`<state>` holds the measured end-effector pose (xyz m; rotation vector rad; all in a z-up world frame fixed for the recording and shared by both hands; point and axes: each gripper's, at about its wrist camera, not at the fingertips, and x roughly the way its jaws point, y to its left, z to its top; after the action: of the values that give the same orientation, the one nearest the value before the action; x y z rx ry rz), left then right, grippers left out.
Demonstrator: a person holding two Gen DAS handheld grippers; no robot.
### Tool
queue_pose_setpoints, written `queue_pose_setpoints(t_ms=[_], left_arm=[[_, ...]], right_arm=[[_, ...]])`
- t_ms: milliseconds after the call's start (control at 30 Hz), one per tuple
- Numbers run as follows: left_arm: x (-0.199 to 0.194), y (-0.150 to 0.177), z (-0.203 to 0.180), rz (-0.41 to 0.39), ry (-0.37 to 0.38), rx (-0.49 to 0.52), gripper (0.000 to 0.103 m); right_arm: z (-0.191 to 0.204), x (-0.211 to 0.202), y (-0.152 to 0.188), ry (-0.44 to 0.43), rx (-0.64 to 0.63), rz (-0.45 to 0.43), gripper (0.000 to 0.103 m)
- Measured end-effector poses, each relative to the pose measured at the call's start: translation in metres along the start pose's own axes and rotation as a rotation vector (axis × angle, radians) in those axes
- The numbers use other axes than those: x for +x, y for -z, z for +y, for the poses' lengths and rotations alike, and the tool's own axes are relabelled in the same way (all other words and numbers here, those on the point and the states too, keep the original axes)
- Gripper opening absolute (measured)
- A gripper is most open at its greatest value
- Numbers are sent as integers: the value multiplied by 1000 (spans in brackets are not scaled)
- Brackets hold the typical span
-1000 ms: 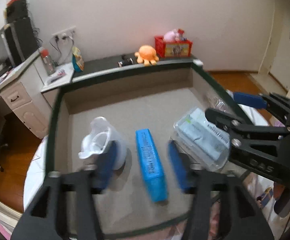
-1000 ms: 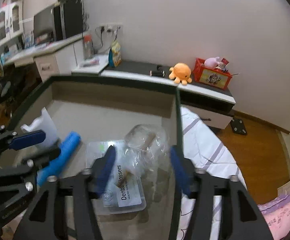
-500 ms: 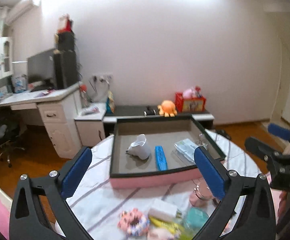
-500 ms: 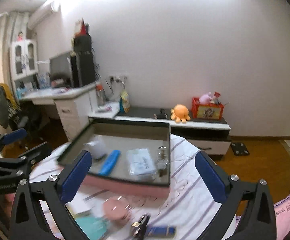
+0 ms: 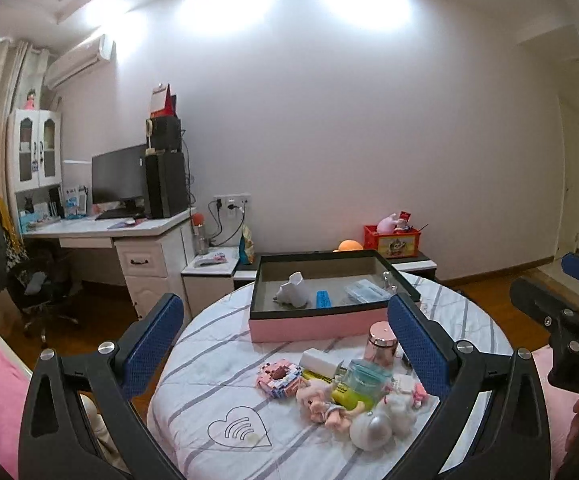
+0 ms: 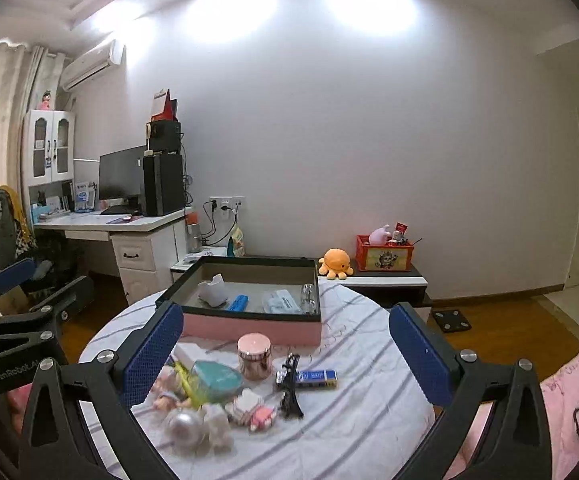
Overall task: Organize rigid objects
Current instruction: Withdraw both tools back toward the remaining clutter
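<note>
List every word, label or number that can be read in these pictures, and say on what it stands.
"CenRobot.A", the rest hidden: on the body of the left gripper.
"DA", the rest out of view: on the body of the right gripper.
Too small or blurred to read: the print on the blue packet, the yellow tube, the clear box in the tray, and the red crate.

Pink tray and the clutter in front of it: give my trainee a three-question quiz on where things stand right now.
1. True or false: the blue box lies inside the pink tray.
2. Which stands nearest the tray's front wall? A) copper-lidded jar B) pearl ball C) black clip
3. Fill in: both the left gripper and the right gripper are ____ and hold nothing.

Key: 1 true; 2 A; 3 open.
</note>
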<state>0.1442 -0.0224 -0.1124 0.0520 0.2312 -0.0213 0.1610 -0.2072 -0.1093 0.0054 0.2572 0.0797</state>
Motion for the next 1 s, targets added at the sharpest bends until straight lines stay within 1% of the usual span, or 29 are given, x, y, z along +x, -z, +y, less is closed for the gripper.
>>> queue_pose_setpoints(t_ms=[100, 300, 467, 533, 600, 700, 800, 900, 1000], left_arm=[[-8, 3, -2, -7, 6, -3, 103], [-9, 7, -8, 14, 27, 4, 103], [0, 15, -5, 62, 20, 10, 103], [7, 20, -3, 89, 12, 10, 103], [15, 26, 0, 124, 12, 7, 103], [28, 42, 0, 183, 35, 2, 103], [44, 62, -11, 259, 91, 20, 103], [56, 80, -29, 325, 156, 46, 103], [65, 94, -44, 364, 182, 48, 103]], right_arm=[[-2, -8, 4, 5, 9, 1, 103], [-8, -17, 10, 15, 22, 7, 103], [-16, -12, 19, 35, 34, 33, 103], [-20, -8, 25, 42, 44, 48, 103], [-23, 1, 31, 44, 52, 80, 103], [-26, 12, 42, 42, 62, 126, 103], [-32, 24, 54, 36, 87, 175, 103], [-37, 32, 64, 58, 86, 205, 103], [-45, 39, 73, 69, 101, 242, 103]])
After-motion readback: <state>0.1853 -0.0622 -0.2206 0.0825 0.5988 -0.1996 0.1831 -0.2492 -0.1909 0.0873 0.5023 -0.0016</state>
